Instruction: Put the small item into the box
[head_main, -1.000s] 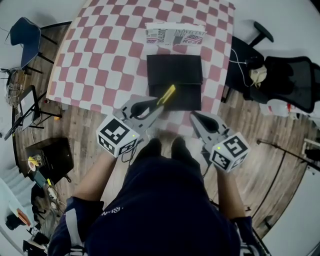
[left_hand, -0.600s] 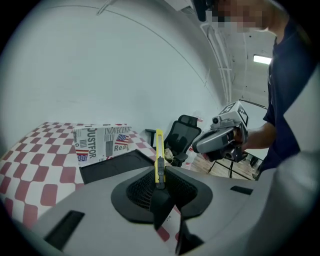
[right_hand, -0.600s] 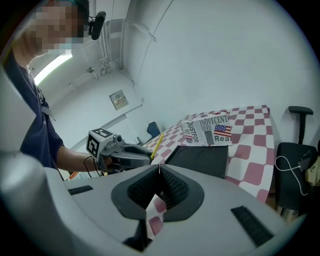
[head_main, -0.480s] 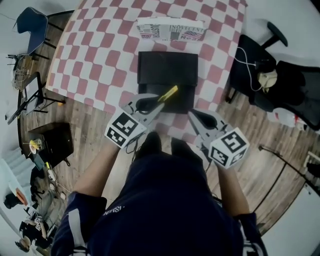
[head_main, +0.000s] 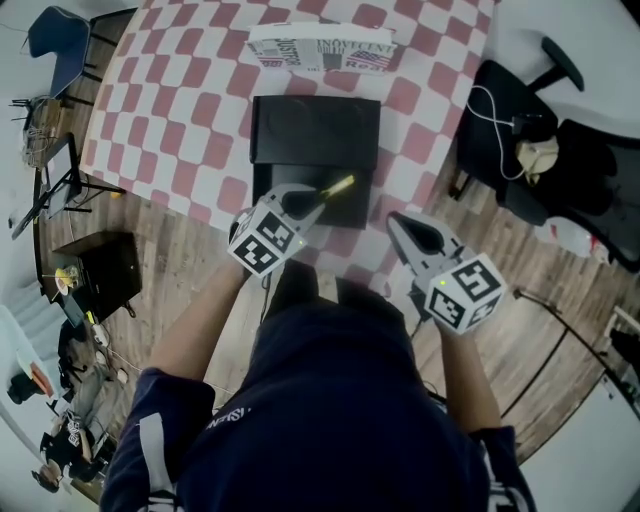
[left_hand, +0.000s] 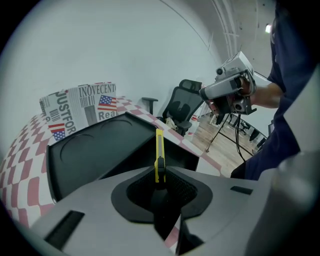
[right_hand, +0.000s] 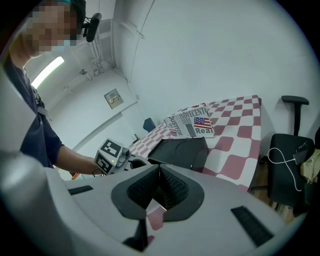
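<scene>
The left gripper (head_main: 312, 198) is clenched on a yellow utility knife (head_main: 338, 186), which sticks out toward 2 o'clock over the 6 o'clock edge of the black box (head_main: 315, 125) on the red-and-white checked tablecloth (head_main: 190, 110). The right gripper (head_main: 396, 221), at the box's 4 o'clock, has its jaws pressed together on nothing. A newsprint-patterned carton (head_main: 322, 48) stands at the box's 12 o'clock.

Slim yellow cutter (head_main: 337, 186) juts out tilted above the black box (head_main: 300, 130).
</scene>
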